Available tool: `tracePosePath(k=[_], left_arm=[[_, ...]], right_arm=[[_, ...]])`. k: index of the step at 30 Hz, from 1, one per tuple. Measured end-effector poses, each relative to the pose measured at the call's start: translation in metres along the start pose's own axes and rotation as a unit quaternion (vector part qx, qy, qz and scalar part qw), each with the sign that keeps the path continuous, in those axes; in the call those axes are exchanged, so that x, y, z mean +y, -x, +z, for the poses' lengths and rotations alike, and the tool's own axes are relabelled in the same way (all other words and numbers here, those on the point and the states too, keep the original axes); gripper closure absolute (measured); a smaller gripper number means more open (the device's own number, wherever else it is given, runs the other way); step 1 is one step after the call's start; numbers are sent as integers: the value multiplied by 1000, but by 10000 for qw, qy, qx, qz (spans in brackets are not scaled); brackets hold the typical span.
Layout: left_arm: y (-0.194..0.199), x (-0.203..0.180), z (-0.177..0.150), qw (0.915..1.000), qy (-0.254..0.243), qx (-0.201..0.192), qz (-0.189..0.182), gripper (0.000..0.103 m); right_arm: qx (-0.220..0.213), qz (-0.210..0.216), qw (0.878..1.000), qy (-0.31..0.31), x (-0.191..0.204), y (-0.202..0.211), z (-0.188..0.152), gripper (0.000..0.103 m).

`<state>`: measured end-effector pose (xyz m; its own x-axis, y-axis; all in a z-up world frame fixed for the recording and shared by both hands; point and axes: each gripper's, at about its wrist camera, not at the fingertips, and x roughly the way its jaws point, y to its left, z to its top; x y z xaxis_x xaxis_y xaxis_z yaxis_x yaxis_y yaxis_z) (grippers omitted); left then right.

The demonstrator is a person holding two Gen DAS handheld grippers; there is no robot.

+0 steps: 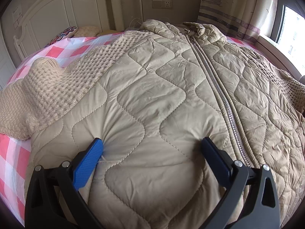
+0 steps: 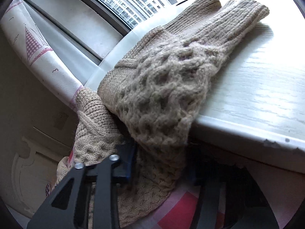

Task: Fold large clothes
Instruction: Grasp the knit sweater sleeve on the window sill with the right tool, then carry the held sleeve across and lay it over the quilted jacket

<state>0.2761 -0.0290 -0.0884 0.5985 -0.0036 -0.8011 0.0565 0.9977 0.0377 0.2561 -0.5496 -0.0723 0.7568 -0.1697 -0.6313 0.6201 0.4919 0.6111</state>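
The quilted beige jacket [image 1: 171,99] lay front-up, spread across the bed w/ the pink-and-white checked sheet [image 1: 17,164], collar at the far end near the headboard [image 1: 63,13], zipper [image 1: 223,97] closed & running near-to-far, right of centre. Its knit waffle-pattern sleeve [image 1: 57,87] stretched out to the left over the sheet. The left gripper [image 1: 152,143] sat at the near hem, blue-padded fingers [image 1: 87,164] spread wide apart, tips pressing into the quilted fabric on either side of a panel, nothing pinched btwn them. In the right wrist view the other knit sleeve [image 2: 162,87] draped up over the edge of the white windowsill [image 2: 257,87], ribbed cuff [image 2: 234,13] resting on top near the window [image 2: 133,0]. The right gripper [image 2: 162,164] was low under that sleeve; one blue finger [image 2: 125,162] touched the knit, the other was lost in shadow, so couldn't tell how far open it was or whether it had hold of the sleeve. Curtain [image 2: 36,43] hung at far left.
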Motion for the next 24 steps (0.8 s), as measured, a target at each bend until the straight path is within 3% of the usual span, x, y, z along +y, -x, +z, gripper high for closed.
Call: tracePosePath(k=[1, 3, 6, 8, 11, 14, 17, 21, 23, 24], left_arm=[[0, 0, 0, 10000, 1, -2, -1, 2], [0, 0, 0, 10000, 1, -1, -1, 2], [0, 0, 0, 10000, -2, -2, 2, 2], [0, 0, 0, 10000, -3, -2, 5, 2], [1, 0, -1, 10000, -1, -4, 2, 2], [0, 0, 0, 10000, 2, -6, -1, 2], [1, 0, -1, 10000, 5, -7, -6, 2], [1, 0, -1, 10000, 17, -8, -27, 2], [1, -1, -1, 10000, 20, -9, -34, 2], [1, 0, -2, 10000, 20, -14, -37, 2]], right_arm=[[-38, 58, 10000, -16, -1, 1, 0, 76], [-172, 159, 9997, 74, 7, 8, 1, 82], [-810, 171, 9940, 714, 39, 44, -2, 83], [-1431, 176, 9799, 1377, 73, 77, -6, 83], [-2181, 529, 9426, 2473, 134, 123, -20, 83], [-2462, 1088, 8876, 3738, 198, 157, -62, 83], [-1995, 1715, 8280, 4952, 238, 167, -123, 82], [-733, 1750, 7580, 6241, 254, 136, -210, 81], [-5, 1754, 7316, 6588, 239, 120, -243, 79], [280, 1756, 7256, 6648, 232, 113, -251, 79]])
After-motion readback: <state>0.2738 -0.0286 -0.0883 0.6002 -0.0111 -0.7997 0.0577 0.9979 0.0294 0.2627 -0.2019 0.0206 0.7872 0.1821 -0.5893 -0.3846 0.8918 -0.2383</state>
